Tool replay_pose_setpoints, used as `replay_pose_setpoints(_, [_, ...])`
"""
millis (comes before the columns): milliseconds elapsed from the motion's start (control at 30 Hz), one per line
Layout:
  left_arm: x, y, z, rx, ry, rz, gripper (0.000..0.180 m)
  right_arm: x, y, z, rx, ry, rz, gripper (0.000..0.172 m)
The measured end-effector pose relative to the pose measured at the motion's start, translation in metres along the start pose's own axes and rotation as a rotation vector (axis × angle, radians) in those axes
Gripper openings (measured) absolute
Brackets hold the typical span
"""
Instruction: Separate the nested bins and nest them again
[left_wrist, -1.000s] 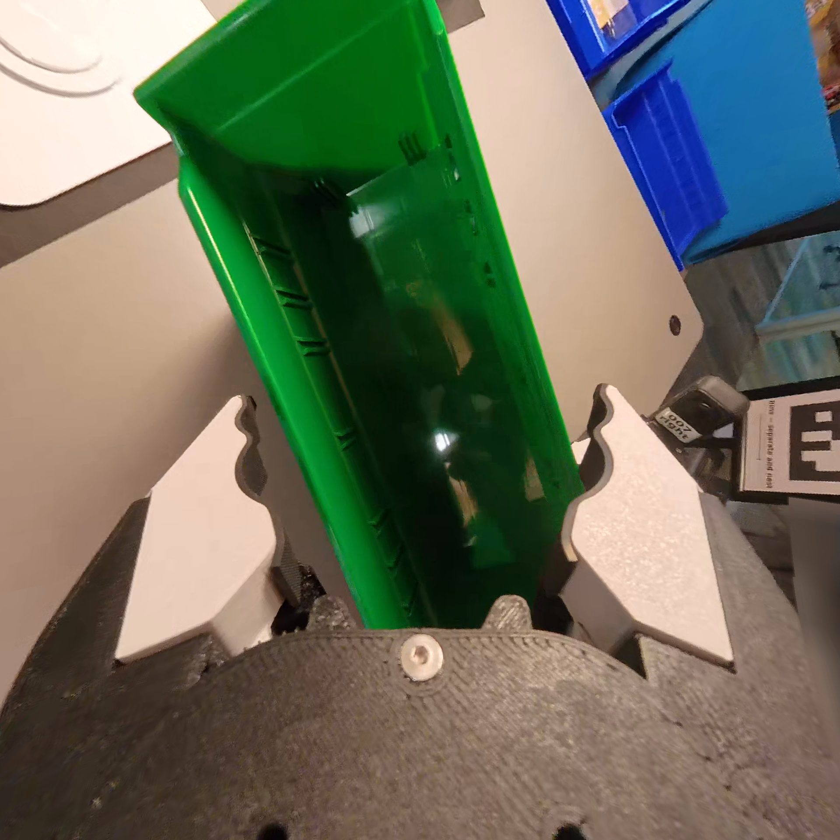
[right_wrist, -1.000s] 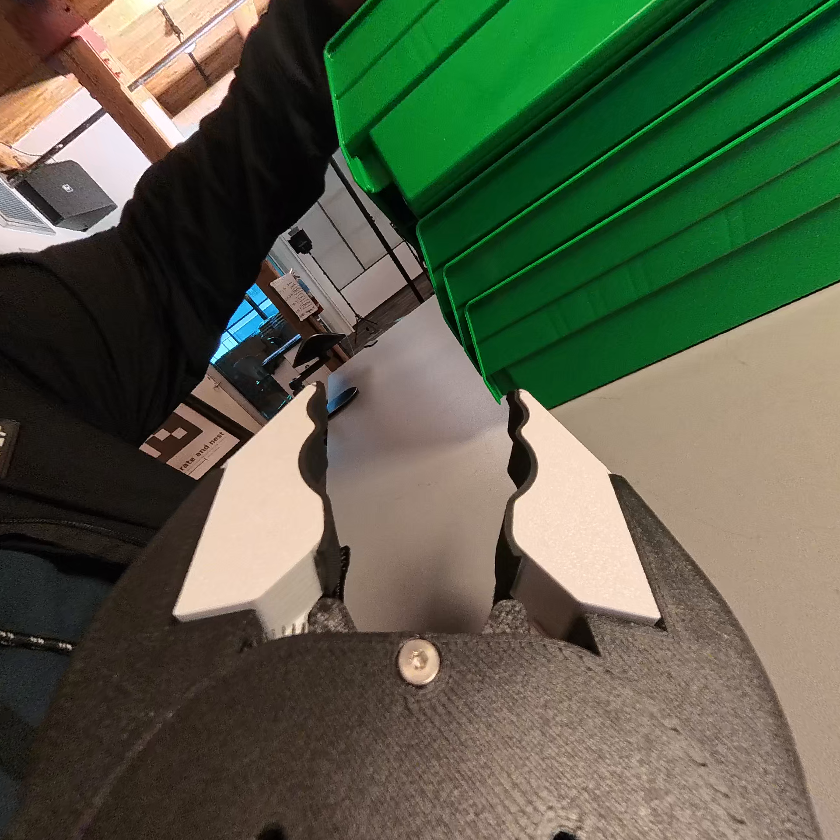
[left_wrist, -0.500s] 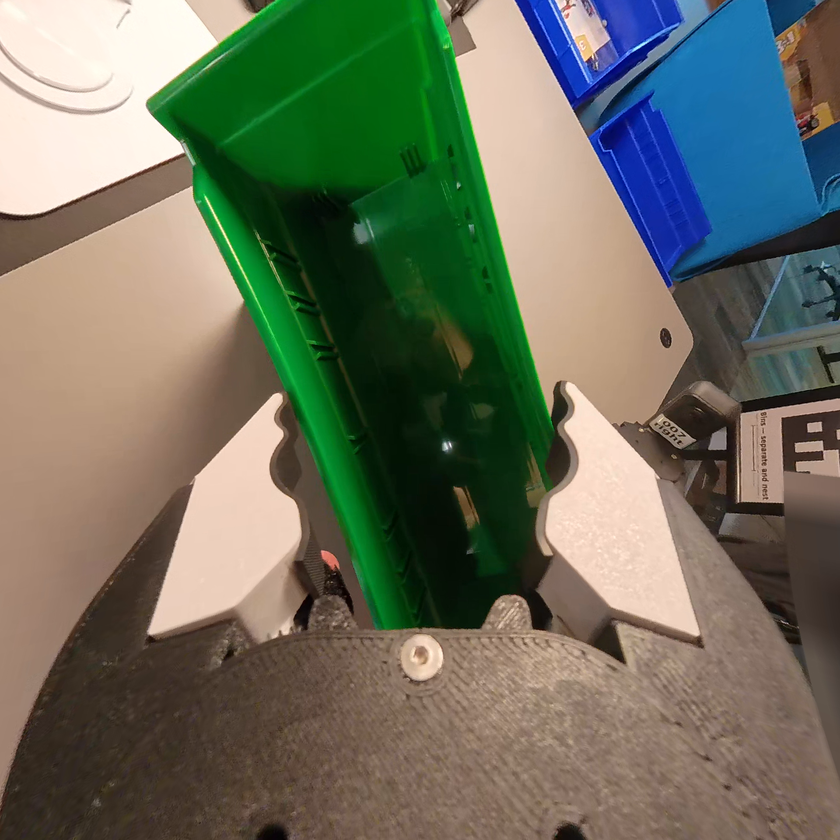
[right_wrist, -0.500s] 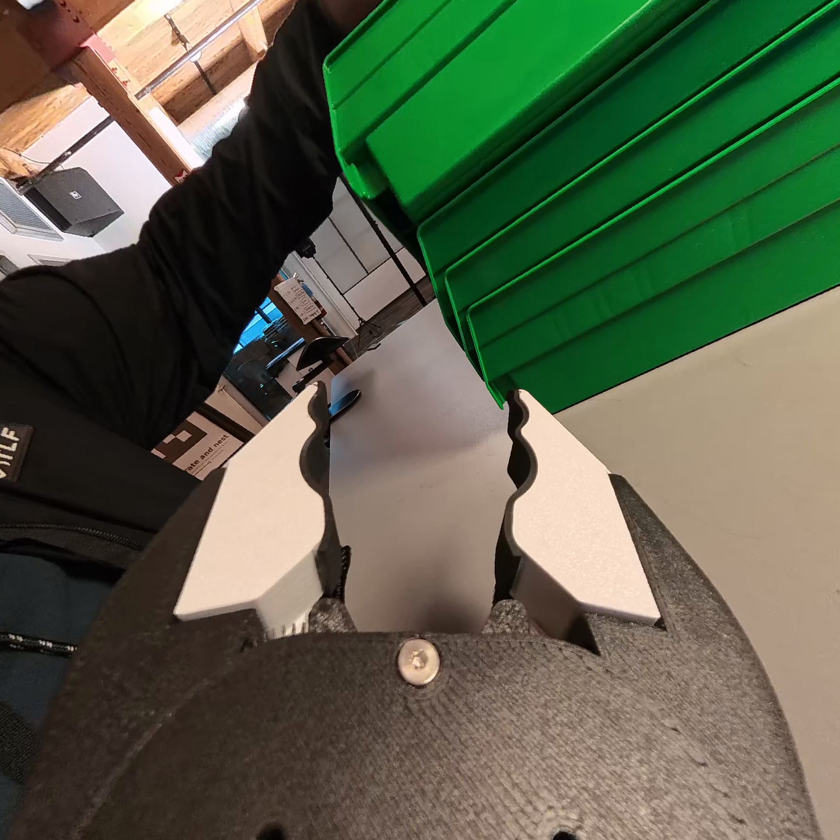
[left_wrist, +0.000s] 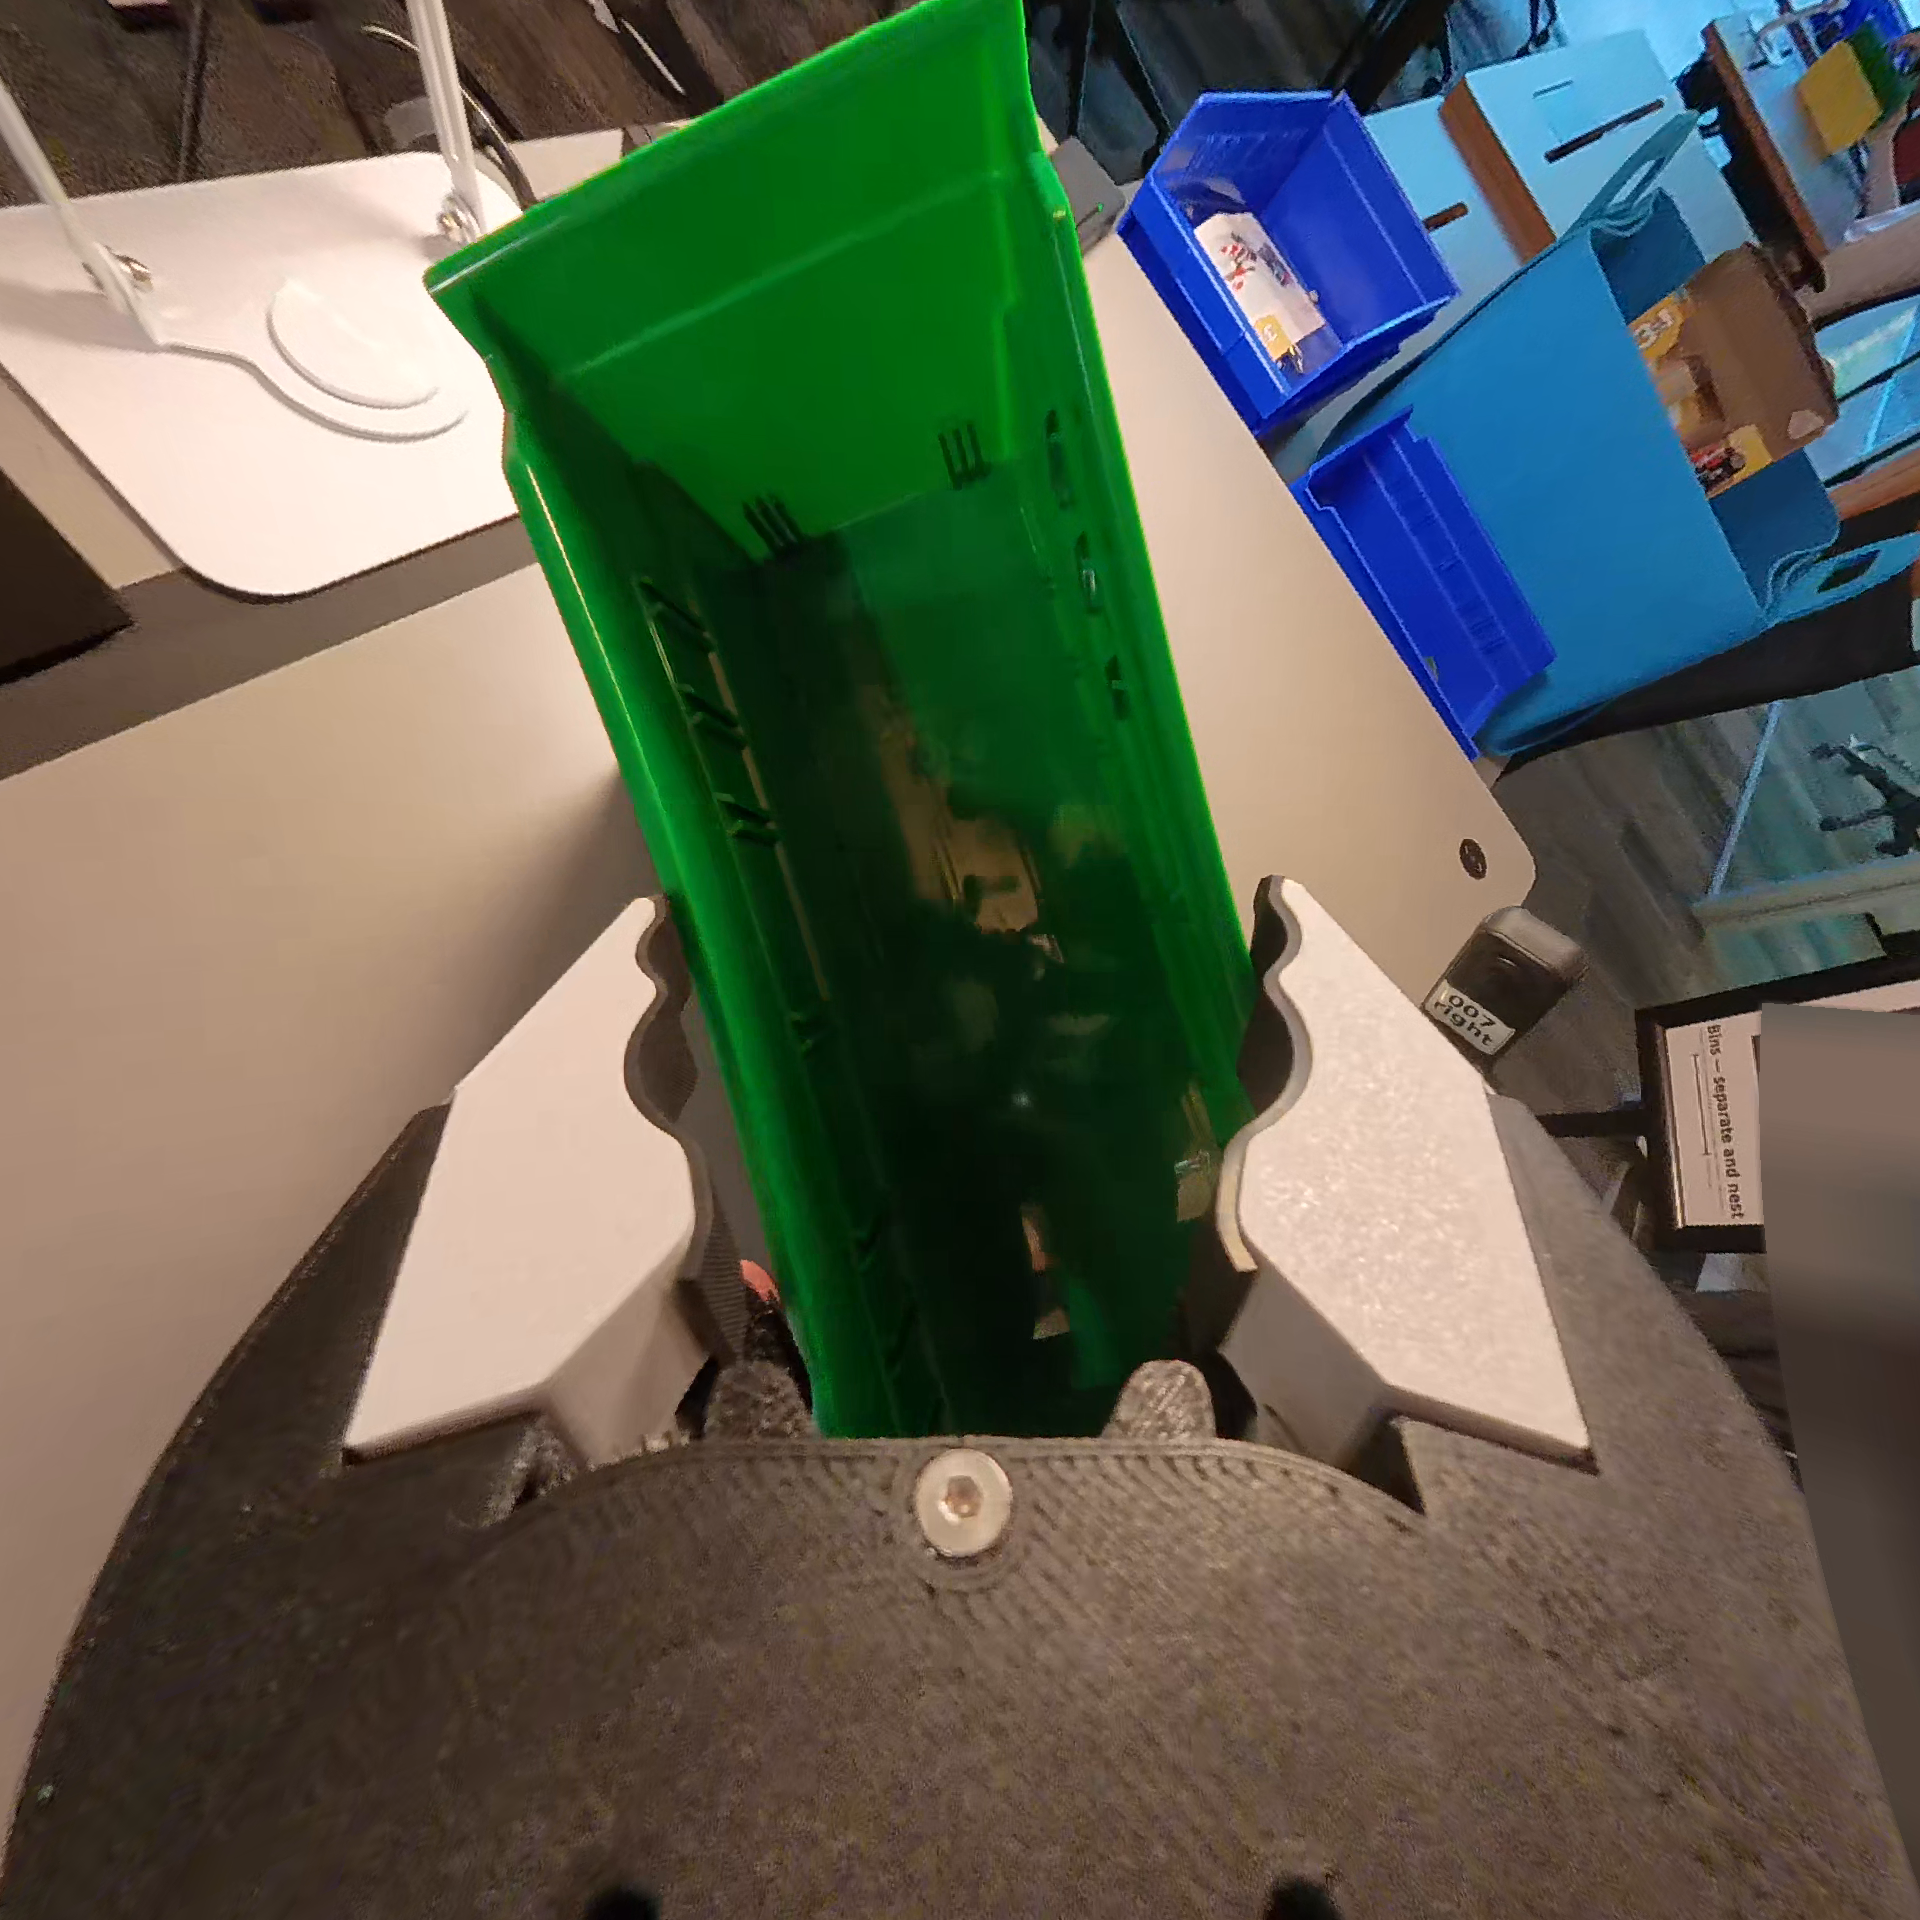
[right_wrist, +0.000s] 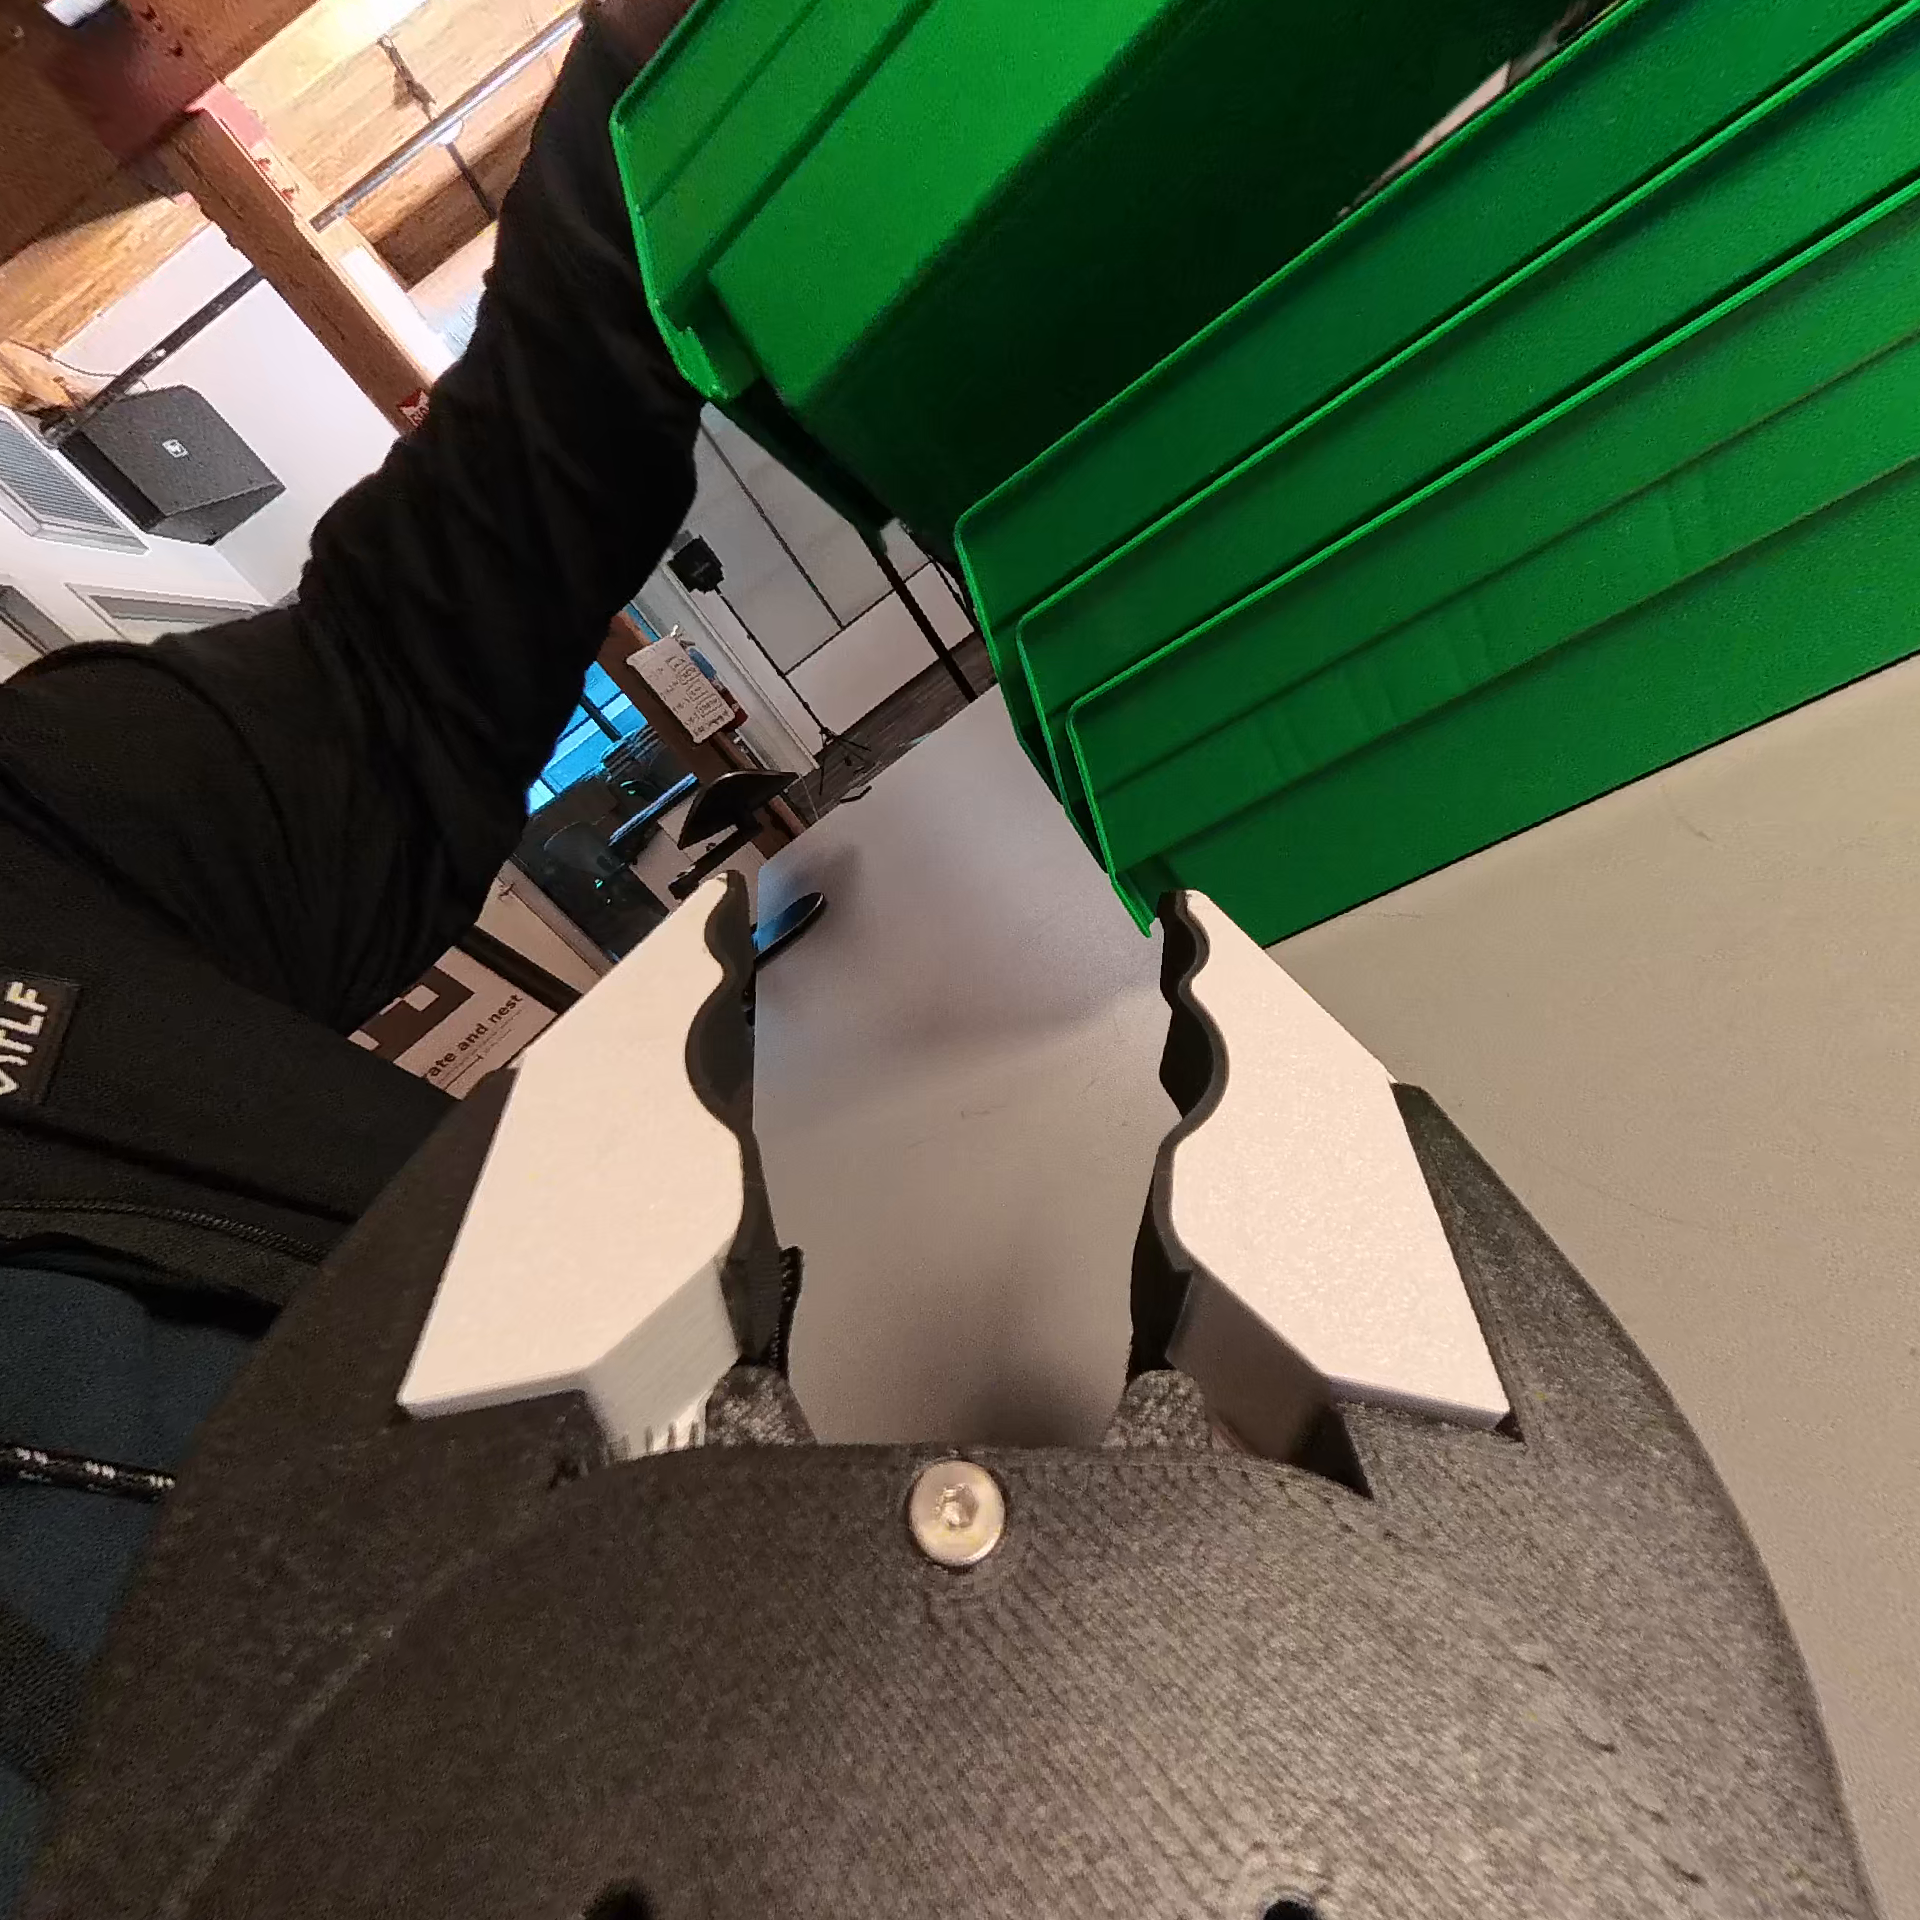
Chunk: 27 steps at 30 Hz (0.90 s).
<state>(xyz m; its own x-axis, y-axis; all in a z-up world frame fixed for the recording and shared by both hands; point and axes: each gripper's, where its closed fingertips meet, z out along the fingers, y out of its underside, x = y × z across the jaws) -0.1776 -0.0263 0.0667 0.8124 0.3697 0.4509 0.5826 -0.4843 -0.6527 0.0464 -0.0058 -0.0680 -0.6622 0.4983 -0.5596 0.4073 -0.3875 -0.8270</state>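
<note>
Already the left gripper (left_wrist: 961, 914) fingers squeeze the top green bin (left_wrist: 831, 436) across its width, lifting from the nested stack (right_wrist: 1507, 623); the right gripper (right_wrist: 951, 914) gapes empty beside it. Lower bins may drag upward.

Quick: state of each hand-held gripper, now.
Left hand-held gripper: closed across the long green plastic bin, both pads against its walls.
Right hand-held gripper: open, holding nothing.
</note>
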Motion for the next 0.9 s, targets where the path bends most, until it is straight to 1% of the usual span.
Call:
replay_pose_setpoints(100, [-0.008, 0.003, -0.022, 0.03, -0.018, -0.014, 0.107, 0.0, 0.0, 0.0, 0.001, -0.001, -0.001, 0.081])
replay_pose_setpoints(233, [-0.032, 0.012, -0.056, 0.073, -0.06, -0.054, 0.107, 0.0, 0.0, 0.0, 0.003, -0.001, -0.002, 0.081])
replay_pose_setpoints(333, [-0.057, 0.031, -0.074, 0.088, -0.095, -0.098, 0.108, 0.0, 0.0, 0.0, 0.002, -0.001, -0.002, 0.08])
replay_pose_setpoints(400, [-0.077, 0.048, -0.08, 0.084, -0.122, -0.132, 0.108, 0.0, 0.0, 0.0, 0.001, 0.0, -0.001, 0.08])
replay_pose_setpoints(533, [-0.115, 0.087, -0.079, 0.053, -0.161, -0.204, 0.107, 0.0, 0.0, 0.0, -0.001, 0.002, -0.002, 0.08])
replay_pose_setpoints(700, [-0.153, 0.128, -0.063, -0.012, -0.223, -0.26, 0.107, 0.0, 0.001, 0.0, -0.001, 0.007, -0.005, 0.08])
replay_pose_setpoints(800, [-0.167, 0.141, -0.056, -0.053, -0.308, -0.225, 0.108, 0.001, 0.001, 0.0, -0.001, 0.009, -0.005, 0.08])
replay_pose_setpoints(900, [-0.174, 0.146, -0.051, -0.09, -0.428, -0.156, 0.109, 0.001, 0.001, 0.0, -0.001, 0.01, -0.003, 0.08])
